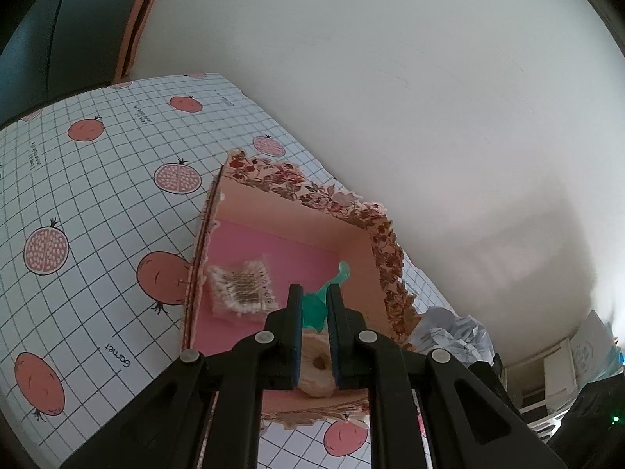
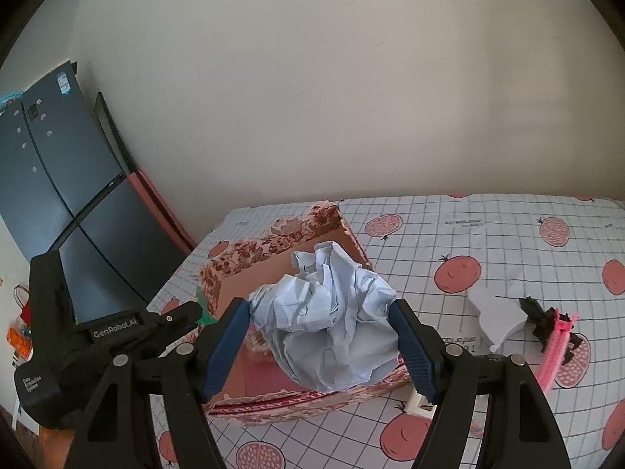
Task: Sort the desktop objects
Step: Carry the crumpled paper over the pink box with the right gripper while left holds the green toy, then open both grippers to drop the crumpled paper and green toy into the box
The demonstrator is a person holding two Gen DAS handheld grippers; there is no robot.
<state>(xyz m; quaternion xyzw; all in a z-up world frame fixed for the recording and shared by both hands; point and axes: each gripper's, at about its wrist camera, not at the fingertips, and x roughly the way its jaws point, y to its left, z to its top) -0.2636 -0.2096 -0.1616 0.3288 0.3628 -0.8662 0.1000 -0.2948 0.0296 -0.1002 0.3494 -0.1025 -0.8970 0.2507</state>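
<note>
An open box (image 2: 289, 258) stands on a table (image 2: 488, 242) against a wall (image 2: 351, 78), with a bundle of cotton swabs (image 1: 242, 285) lying inside near its left wall. The right gripper (image 2: 324, 340) holds a crumpled paper ball (image 2: 328, 320) over the box, while the left gripper (image 1: 314, 308), to its left, holds a thin flat piece (image 1: 318, 305) above the box's interior. To the right of the box a paper scrap (image 2: 496, 312) and, beyond it, a hair clip (image 2: 554, 336) lie on the table.

Soft, even daylight in both views; the wall (image 1: 390, 97) shows a faint shadow at right. Strong fisheye bending and dark vignetting at corners. Slight overall softness; no glare.
</note>
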